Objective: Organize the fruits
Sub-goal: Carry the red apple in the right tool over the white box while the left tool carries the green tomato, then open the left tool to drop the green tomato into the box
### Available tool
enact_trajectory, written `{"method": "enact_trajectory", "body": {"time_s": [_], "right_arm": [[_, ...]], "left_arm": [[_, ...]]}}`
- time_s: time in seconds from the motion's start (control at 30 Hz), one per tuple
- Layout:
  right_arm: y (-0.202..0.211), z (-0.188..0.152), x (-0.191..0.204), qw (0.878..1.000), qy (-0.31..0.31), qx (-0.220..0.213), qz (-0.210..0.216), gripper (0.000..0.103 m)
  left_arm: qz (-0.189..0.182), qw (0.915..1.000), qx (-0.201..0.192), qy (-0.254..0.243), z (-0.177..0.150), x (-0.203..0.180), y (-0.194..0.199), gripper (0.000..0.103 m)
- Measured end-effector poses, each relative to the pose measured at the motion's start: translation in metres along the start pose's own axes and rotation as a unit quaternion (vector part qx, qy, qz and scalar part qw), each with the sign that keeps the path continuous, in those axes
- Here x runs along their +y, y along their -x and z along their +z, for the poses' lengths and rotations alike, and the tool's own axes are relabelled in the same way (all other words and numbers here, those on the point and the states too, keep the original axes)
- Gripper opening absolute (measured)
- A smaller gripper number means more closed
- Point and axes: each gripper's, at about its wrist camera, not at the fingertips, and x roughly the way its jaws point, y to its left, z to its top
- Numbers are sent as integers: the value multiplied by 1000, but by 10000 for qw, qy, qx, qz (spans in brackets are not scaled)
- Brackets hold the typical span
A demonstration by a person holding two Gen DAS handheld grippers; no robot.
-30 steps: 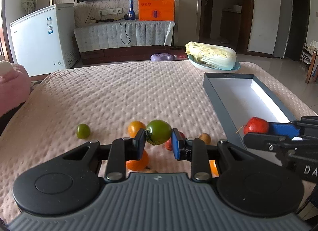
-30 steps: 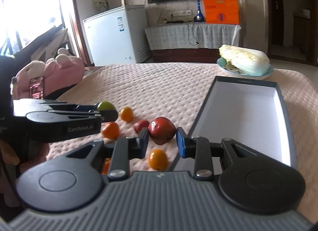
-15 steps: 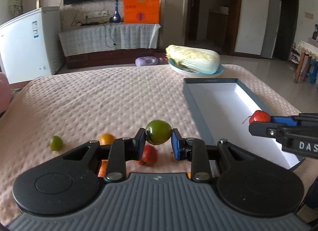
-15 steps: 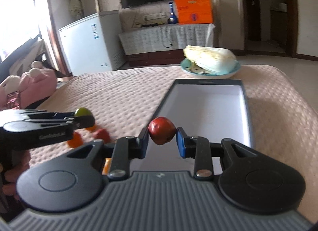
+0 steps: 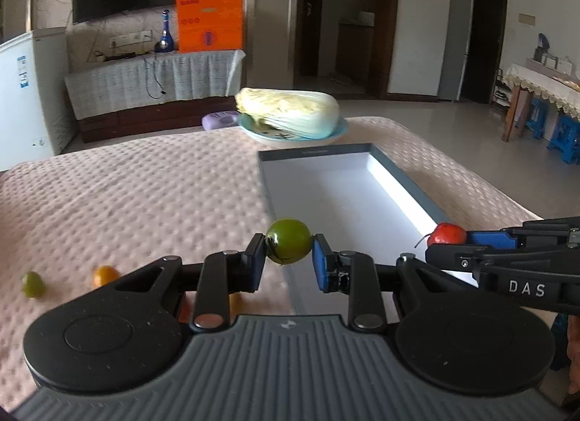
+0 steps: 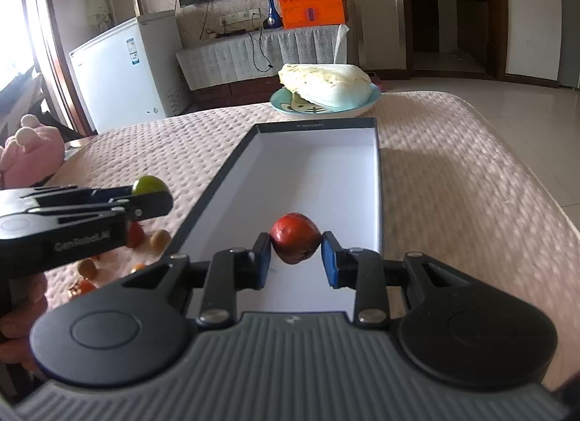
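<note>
My left gripper (image 5: 289,259) is shut on a green tomato (image 5: 289,245) and holds it in the air above the near left rim of the grey box (image 5: 275,203). My right gripper (image 6: 295,254) is shut on a red fruit (image 6: 295,242) and holds it over the white inside of the box (image 6: 311,167). The left gripper (image 6: 150,196) with the green tomato (image 6: 146,184) also shows in the right wrist view, left of the box. The red fruit (image 5: 446,234) shows in the left wrist view over the box's right side.
Loose fruits lie on the pink quilted cloth (image 5: 127,196) left of the box: a green one (image 5: 32,284), an orange one (image 5: 104,275), and several small ones (image 6: 159,240). A plate with a cabbage (image 5: 290,116) stands beyond the box. A pink plush toy (image 6: 29,156) sits far left.
Both grippers have moved right, carrying their fruits. The right gripper now holds the red fruit over the box interior; the left gripper has reached the box's left rim.
</note>
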Motion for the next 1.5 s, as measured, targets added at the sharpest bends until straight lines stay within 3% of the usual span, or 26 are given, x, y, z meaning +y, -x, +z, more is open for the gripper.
{"method": "enact_trajectory", "body": {"time_s": [0.3, 0.6, 0.67, 0.7, 0.73, 0.8, 1.5], "right_arm": [[8, -1, -14, 9998, -77, 6, -173, 33], [11, -2, -23, 9995, -208, -30, -256, 33], [12, -2, -24, 9992, -288, -70, -256, 33], [12, -2, -25, 9991, -316, -82, -255, 33], [12, -2, -23, 9991, -340, -91, -233, 33], [11, -1, -21, 9992, -335, -112, -194, 33], [-18, 13, 7, 9979, -558, -286, -184, 33]], "left_arm": [[-289, 9994, 110, -128, -3, -37, -21, 33], [-255, 9988, 405, -124, -8, -56, -49, 34], [-221, 9988, 439, -72, -8, -54, -53, 36], [-206, 9988, 432, -31, -8, -54, -53, 45], [-221, 9990, 401, -7, -7, -54, -51, 54], [-206, 9993, 299, -61, -6, -55, -46, 61], [50, 9999, 113, -44, -12, -11, 7, 63]]}}
